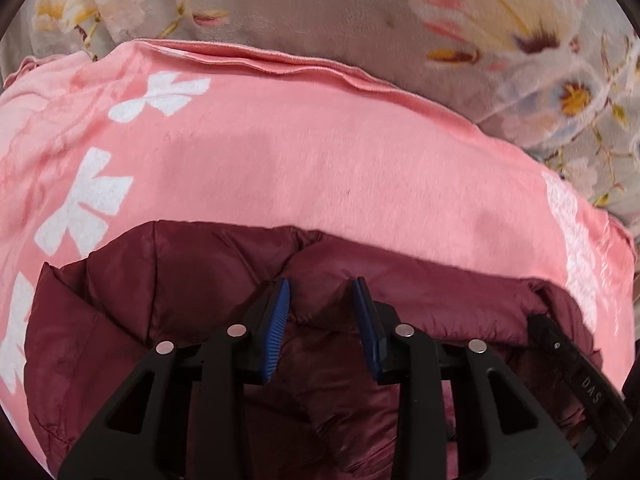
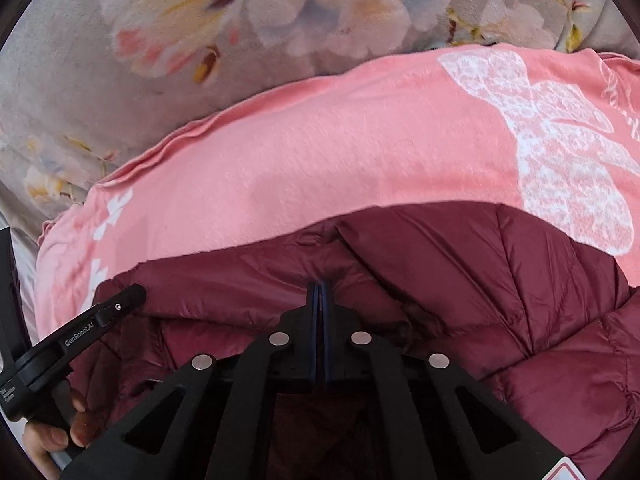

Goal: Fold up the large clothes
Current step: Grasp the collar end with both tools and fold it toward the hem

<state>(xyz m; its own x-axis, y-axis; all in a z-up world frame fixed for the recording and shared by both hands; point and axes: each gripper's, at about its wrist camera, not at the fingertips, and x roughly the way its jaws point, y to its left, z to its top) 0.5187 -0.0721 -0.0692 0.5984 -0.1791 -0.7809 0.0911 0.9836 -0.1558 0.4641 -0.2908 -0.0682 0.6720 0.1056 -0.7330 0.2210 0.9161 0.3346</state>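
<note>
My right gripper [image 2: 320, 296] is clamped on the maroon puffer jacket [image 2: 500, 300] edge to carry the fold; left gripper [image 1: 324, 300] jaws apart, hovering over it. Pink blanket [image 1: 300, 152] lies ahead.

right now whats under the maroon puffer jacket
The maroon puffer jacket lies on a pink blanket with white prints, which lies on a floral bedspread. What lies directly beneath the jacket's middle is covered.

maroon puffer jacket [image 2: 500, 300] (quilted, shiny) lies bunched atop pink bow-print garment [image 1: 320, 152].
</note>
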